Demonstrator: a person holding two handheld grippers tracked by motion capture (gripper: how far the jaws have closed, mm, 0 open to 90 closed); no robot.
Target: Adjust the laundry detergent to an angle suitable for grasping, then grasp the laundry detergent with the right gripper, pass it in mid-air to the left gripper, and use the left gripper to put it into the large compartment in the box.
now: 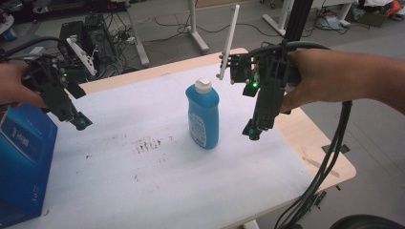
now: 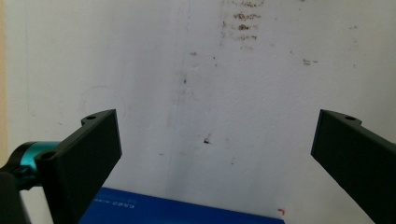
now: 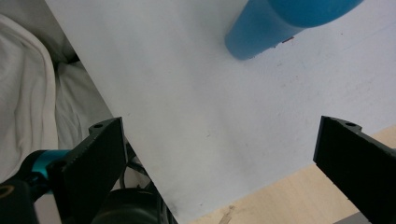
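Both grippers hang empty with jaws apart, but the right gripper (image 1: 252,131) sits just right of the upright blue bottle (image 1: 203,117), way nearer than the left gripper (image 1: 80,122).

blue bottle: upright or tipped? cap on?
Upright. The blue bottle stands on its base on the white table cover, white cap on top; neither tool touches it.

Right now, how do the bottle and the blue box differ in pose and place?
The bottle stands upright near the middle of the white mat; the box sits at the mat's left edge, partly cut off by the frame. The bottle is rounded with a white cap; the box is flat-sided with printed text. The bottle is nearer the right gripper, the box nearer the left gripper. Both are blue and ungrasped.
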